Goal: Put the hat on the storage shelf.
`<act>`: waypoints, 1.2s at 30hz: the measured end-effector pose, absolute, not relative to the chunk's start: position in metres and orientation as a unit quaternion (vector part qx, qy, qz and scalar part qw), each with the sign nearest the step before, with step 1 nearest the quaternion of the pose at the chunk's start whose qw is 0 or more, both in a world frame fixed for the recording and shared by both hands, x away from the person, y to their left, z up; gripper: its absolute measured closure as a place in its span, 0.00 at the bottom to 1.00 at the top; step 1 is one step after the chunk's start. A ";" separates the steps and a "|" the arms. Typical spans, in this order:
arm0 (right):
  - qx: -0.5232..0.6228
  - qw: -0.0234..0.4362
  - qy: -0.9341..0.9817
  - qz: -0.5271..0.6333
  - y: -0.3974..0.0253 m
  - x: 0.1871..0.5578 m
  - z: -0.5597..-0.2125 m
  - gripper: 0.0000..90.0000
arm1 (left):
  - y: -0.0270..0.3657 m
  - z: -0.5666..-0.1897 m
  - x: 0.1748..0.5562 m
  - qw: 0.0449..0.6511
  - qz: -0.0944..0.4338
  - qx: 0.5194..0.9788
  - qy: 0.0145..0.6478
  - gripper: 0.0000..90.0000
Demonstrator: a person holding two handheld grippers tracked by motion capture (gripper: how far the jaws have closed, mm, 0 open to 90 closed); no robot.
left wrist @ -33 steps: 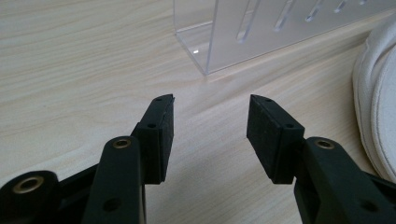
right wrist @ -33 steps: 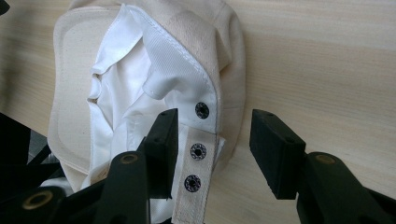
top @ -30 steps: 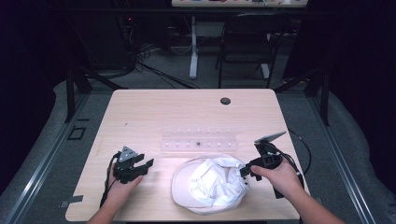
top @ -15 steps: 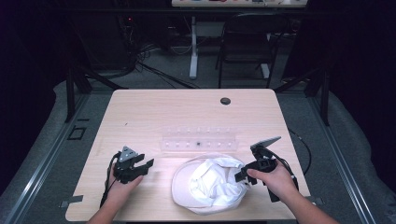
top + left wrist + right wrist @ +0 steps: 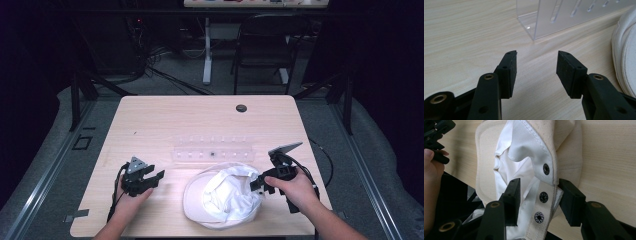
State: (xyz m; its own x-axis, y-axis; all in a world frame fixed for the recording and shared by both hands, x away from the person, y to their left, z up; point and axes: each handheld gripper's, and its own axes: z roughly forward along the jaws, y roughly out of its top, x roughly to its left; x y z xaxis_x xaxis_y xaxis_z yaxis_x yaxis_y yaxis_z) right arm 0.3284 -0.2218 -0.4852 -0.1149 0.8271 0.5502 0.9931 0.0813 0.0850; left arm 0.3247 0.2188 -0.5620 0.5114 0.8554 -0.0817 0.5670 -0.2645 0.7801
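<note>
A white cap (image 5: 220,195) lies upside down near the table's front edge, its lining facing up. My right gripper (image 5: 256,186) is at the cap's right rim. In the right gripper view the cap's snap strap (image 5: 543,197) runs between the spread jaws of my right gripper (image 5: 540,200); they straddle it without pinching. My left gripper (image 5: 155,181) rests on the table left of the cap. In the left gripper view its jaws (image 5: 536,67) stand open over bare wood with nothing between them, and the cap's brim (image 5: 626,57) is at the right edge.
A clear acrylic rack (image 5: 212,150) with a row of slots lies across the table behind the cap, and appears close ahead in the left gripper view (image 5: 574,15). A black grommet (image 5: 241,108) sits at the wooden table's (image 5: 165,120) far side. A chair (image 5: 265,45) stands beyond.
My right gripper has moved left and toward the table's front edge to the cap's rim, and its jaws now straddle the strap. The left gripper has stayed put.
</note>
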 end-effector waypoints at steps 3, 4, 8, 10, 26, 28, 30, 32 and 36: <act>-0.647 0.180 -0.705 -0.227 -0.220 0.328 -0.483 0.67 | 0.219 -0.562 0.325 0.396 0.182 0.774 0.459 0.57; -0.643 0.180 -0.711 -0.223 -0.220 0.328 -0.482 0.70 | 0.219 -0.562 0.325 0.396 0.183 0.774 0.459 0.57; -0.645 0.171 -0.711 -0.220 -0.217 0.328 -0.481 0.77 | 0.219 -0.562 0.325 0.395 0.183 0.774 0.459 0.57; -0.637 0.175 -0.721 -0.210 -0.217 0.329 -0.479 0.80 | 0.219 -0.562 0.325 0.395 0.183 0.774 0.460 0.57; -0.625 0.149 -0.741 -0.193 -0.206 0.331 -0.467 0.89 | 0.219 -0.562 0.325 0.394 0.182 0.775 0.459 0.57; -0.627 0.141 -0.742 -0.191 -0.205 0.332 -0.464 0.89 | 0.219 -0.562 0.325 0.394 0.182 0.775 0.459 0.57; -0.624 0.142 -0.747 -0.182 -0.205 0.333 -0.461 0.90 | 0.219 -0.562 0.325 0.394 0.181 0.776 0.459 0.57; -0.632 0.141 -0.740 -0.182 -0.204 0.333 -0.459 0.90 | 0.219 -0.562 0.325 0.393 0.182 0.776 0.459 0.57; -0.636 0.130 -0.739 -0.180 -0.200 0.334 -0.453 0.90 | 0.219 -0.562 0.324 0.394 0.182 0.776 0.459 0.57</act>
